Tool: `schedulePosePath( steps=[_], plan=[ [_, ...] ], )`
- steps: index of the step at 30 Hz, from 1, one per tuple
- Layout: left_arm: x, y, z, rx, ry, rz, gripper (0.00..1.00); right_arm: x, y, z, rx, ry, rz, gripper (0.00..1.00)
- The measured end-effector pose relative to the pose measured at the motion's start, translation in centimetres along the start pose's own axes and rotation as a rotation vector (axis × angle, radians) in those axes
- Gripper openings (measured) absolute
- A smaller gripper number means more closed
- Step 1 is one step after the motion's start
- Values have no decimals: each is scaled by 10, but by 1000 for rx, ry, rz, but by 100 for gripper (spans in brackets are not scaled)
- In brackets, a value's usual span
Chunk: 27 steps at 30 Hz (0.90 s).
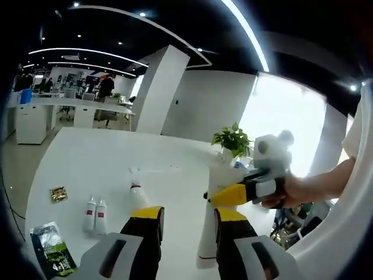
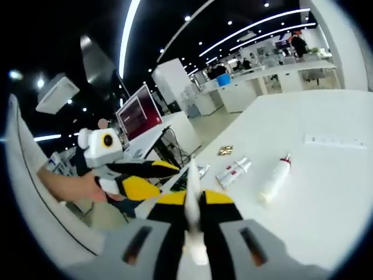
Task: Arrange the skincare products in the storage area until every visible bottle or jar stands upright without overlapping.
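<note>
A tall white bottle hangs over the white table, with my right gripper shut on its upper part and a hand behind it. My left gripper is open, and the bottle is just inside its right-hand jaw, apart from the other. In the right gripper view the right gripper is clamped on the white bottle, and the left gripper hovers open to its left. Two small red-labelled bottles lie side by side. A white bottle with a red cap lies near them.
A gold wrapper and a green-and-black packet lie near the table's edge. A potted plant stands at the far side. A white strip lies further out on the table. Office desks stand beyond.
</note>
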<state>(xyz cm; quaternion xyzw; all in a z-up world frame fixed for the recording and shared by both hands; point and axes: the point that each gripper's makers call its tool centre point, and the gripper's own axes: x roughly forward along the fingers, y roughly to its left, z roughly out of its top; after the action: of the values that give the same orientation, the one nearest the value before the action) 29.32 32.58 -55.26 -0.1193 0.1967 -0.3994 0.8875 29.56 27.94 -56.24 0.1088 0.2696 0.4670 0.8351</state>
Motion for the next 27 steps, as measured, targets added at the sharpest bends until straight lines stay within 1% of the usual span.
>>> schedulePosePath(
  steps=[3,7,11,16,19,21,22,24,26,27],
  plan=[
    [-1,-2,8,-25,-24,-38,36,-1,1,-1,-28,6,8,9],
    [-2,-2,17,-59,-44,-59,36,-1,5,-2,-76,8,36,9],
    [-4,-4,27,-29,-69,-63,36,-5,9,1,-135,-7,57,9],
    [-1,-16,33,-38,-82,-129,36,-11,17,-2,-177,2,109,9],
    [2,-26,33,-34,-75,-178,36,-14,20,-2,-193,2,129,9],
    [6,-43,28,-20,-48,-250,36,-17,28,-3,-232,8,169,9],
    [7,-48,27,-12,-39,-271,36,-18,31,-3,-244,10,181,9],
    [10,-59,22,16,-13,-315,35,-19,37,-5,-274,26,211,9],
    [13,-67,16,53,20,-351,33,-19,40,-7,-285,41,232,9],
    [13,-71,15,71,22,-366,32,-20,42,-9,-288,49,240,9]
  ],
)
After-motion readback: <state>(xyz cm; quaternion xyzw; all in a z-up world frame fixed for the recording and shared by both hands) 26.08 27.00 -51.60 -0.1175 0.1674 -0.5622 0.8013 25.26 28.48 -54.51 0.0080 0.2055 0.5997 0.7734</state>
